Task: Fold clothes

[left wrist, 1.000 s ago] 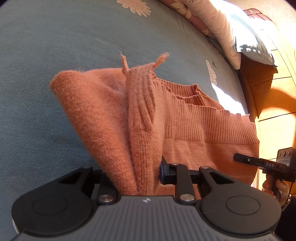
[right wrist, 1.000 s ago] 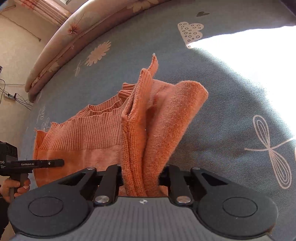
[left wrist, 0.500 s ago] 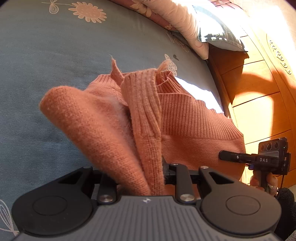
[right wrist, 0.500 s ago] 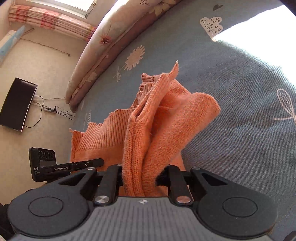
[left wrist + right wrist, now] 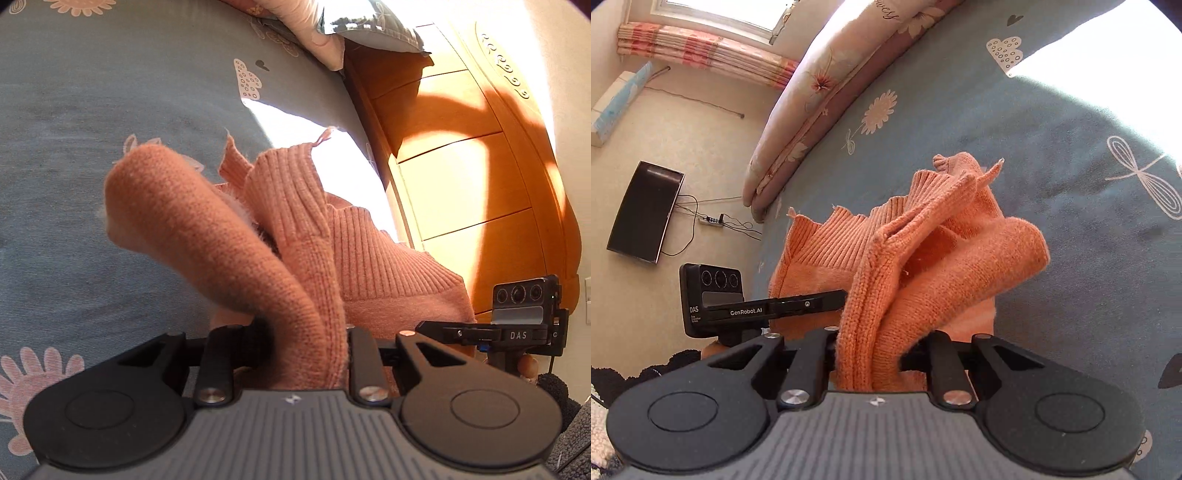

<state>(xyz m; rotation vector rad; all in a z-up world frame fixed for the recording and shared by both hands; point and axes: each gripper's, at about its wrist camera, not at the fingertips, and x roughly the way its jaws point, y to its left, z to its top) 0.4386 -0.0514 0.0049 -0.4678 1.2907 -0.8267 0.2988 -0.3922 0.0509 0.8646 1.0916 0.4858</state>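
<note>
The orange knitted sweater (image 5: 288, 236) is being held above the blue patterned bedsheet (image 5: 74, 147), its ribbed hem (image 5: 846, 236) trailing toward the bed's edge. One bunched fold is being clamped by the left gripper (image 5: 295, 354); another is being pinched by the right gripper (image 5: 875, 354). The wooden headboard (image 5: 480, 166) is being lit by sun.

We see a grey-blue bedsheet (image 5: 1052, 122) printed with flowers, sunlit toward its far edge. A wooden headboard (image 5: 476, 184) glows orange beside a pillow (image 5: 373, 29). Beige floor (image 5: 683, 155), a striped curtain (image 5: 701, 51), and a dark flat panel (image 5: 646, 212) lie beyond.
</note>
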